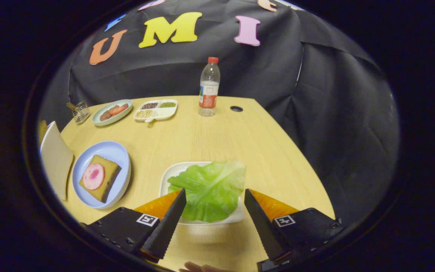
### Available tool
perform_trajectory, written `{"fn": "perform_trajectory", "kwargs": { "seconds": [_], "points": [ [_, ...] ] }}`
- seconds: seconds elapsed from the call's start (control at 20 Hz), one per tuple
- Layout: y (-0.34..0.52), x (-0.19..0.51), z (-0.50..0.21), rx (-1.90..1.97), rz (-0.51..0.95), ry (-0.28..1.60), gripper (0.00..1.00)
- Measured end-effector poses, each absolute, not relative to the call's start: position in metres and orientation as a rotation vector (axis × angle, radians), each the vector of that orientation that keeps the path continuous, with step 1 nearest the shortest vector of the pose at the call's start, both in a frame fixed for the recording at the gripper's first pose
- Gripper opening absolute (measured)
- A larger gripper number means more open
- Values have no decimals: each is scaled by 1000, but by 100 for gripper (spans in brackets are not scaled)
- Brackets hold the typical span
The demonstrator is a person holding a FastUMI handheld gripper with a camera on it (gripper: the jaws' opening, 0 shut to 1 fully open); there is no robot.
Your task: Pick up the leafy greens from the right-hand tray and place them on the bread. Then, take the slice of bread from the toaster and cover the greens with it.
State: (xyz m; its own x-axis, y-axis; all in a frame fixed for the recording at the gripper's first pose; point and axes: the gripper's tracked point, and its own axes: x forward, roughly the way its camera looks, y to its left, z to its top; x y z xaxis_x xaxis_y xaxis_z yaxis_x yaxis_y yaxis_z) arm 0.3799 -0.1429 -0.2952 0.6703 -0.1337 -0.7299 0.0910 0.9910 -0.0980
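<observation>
Two things matter: left, the bread slice [100, 177] on its blue plate [121, 155]; right, the lettuce leaf [210, 189] on the white tray [170, 173], lying between the open gripper's [214, 196] spread fingers, long axis running forward-right.

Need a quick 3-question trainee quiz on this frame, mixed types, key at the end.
1. True or false: the gripper is shut on the lettuce leaf.
2. What lies on the bread on the blue plate? A) a pink round slice B) a lettuce leaf C) nothing
3. Fill in: the bottle has a ___ cap.

Key: 1. False; the fingers stand open on either side of the leaf on its white tray. 2. A, the pink slice. 3. red
</observation>
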Motion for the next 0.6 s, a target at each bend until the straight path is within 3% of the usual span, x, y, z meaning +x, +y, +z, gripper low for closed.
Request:
{"fn": "perform_trajectory", "kwargs": {
  "seconds": [0.35, 0.45, 0.55, 0.6],
  "points": [
    [-127, 375, -325, 12, -45, 966, 89],
    [-127, 375, -330, 24, -51, 973, 77],
    [-127, 374, -328, 37, -58, 986, 78],
    [-127, 375, -328, 47, -64, 987, 70]
  ]
}}
